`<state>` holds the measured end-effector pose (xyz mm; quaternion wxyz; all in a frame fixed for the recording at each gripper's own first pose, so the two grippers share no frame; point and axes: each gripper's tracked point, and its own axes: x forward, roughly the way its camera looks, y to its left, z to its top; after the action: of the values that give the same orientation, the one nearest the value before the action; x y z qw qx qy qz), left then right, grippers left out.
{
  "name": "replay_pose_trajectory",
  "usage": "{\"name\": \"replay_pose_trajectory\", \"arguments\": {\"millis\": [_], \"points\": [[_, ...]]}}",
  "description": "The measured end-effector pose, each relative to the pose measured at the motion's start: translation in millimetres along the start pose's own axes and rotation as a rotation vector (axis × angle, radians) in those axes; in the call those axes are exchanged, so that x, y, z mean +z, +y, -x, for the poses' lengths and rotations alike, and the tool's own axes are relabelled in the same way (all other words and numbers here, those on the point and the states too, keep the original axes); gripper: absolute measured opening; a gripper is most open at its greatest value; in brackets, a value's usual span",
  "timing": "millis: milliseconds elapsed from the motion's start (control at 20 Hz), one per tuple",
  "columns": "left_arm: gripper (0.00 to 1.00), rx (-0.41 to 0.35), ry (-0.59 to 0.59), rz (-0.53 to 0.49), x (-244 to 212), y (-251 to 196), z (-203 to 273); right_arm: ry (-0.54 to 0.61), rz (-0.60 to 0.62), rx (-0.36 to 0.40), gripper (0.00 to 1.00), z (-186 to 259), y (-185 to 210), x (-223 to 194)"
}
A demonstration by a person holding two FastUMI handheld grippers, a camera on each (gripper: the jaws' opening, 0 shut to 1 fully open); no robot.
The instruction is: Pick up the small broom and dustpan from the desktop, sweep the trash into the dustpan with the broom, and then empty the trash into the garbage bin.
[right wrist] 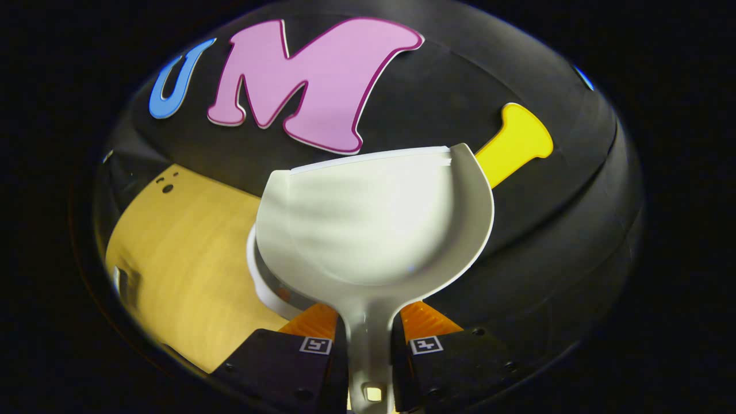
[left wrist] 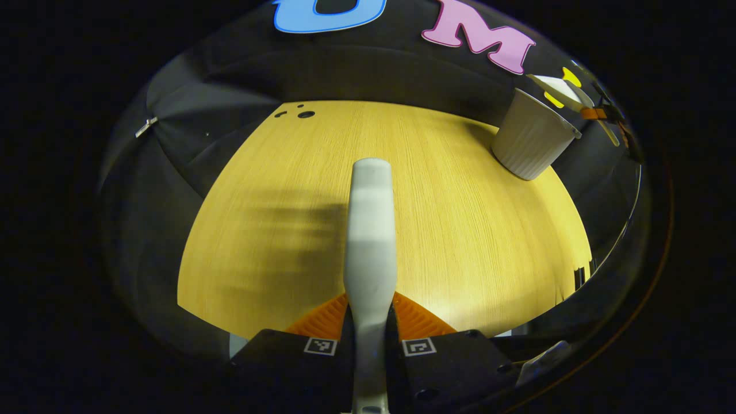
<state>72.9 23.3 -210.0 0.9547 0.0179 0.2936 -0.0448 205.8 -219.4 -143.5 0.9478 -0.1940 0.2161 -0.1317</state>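
Left gripper (left wrist: 371,339), seen in the left gripper view: fingers (left wrist: 322,325) drawn in close and pressing from both sides on the pale broom handle (left wrist: 371,230). Handle running straight ahead from between the fingers, rounded end farthest out, held level above the wooden worktop (left wrist: 460,230). Brush end out of sight. Probably parked here, clear of the worktop, while the other hand does the emptying.

Far ahead and to the right of those fingers, at the worktop's edge: a white ribbed garbage bin (left wrist: 532,141), standing upright. Inside of the bin hidden from this angle.

Right gripper (right wrist: 368,328), seen in the right gripper view: fingers narrowed onto the neck of the dustpan (right wrist: 374,224), one on each side, gripping it firmly. Scoop spreading out just ahead of the fingers, open lip farthest away and raised toward the booth wall. Curved white bin rim peeking out beneath the scoop, just ahead and left of the fingers, so the pan hanging over or right beside the bin mouth; hard to tell which. Held this way most likely for tipping out.

Inside of the scoop smooth and bare, no trash visible. No trash visible on the worktop either. Emptying step judged done or very nearly so.
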Motion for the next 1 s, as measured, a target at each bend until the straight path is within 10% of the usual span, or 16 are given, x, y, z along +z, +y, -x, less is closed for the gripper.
{"name": "replay_pose_trajectory", "arguments": {"millis": [450, 1000], "points": [[0.27, -0.048, -0.007, -0.05, -2.6, 7.9, -5.6, -0.059, -0.16, 0.243, 0.34, 56.4, 54.0, 7.8], [0.27, -0.027, -0.004, -0.048, 2.4, 40.8, -25.6, 0.153, -0.291, 0.453, 0.34, 29.4, 80.1, -63.8]]}}
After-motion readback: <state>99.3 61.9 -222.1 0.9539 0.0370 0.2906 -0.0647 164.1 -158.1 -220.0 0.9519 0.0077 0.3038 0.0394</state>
